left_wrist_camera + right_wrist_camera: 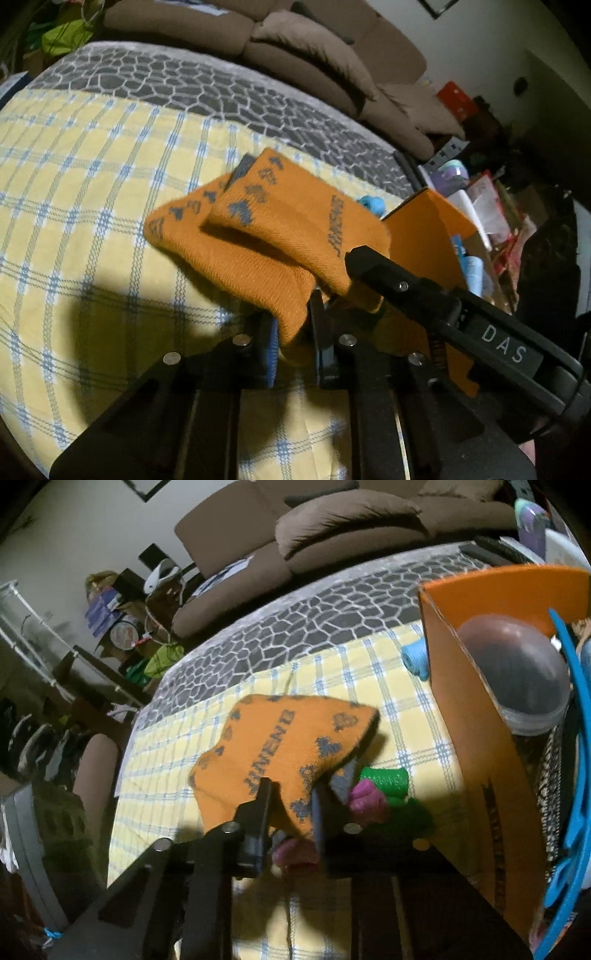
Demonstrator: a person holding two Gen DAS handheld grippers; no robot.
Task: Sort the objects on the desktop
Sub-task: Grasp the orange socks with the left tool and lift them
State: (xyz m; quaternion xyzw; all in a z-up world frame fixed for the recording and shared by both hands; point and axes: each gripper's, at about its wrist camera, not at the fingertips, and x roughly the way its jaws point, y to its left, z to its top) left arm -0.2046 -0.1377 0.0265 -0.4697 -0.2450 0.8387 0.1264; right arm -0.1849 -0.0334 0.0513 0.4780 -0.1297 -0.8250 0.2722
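Left wrist cam: sits behind left gripper (291, 332), looks fwd/down along fingers, v. close to orange sock (258, 236) at frame centre. Yellow plaid cloth (92, 184) fills 9 o'clock side, brown sofa (295, 48) at 12, orange box (424, 225) at 3.

Right wrist cam: behind right gripper (291, 797), same fwd/down aim, also close; sofa (351, 520) at 12, box (469, 720) at 3, near lens.

Shared: sock (280, 742), cloth (369, 672), box, sofa, grey pebble-pattern mat (207, 85) (314, 616).
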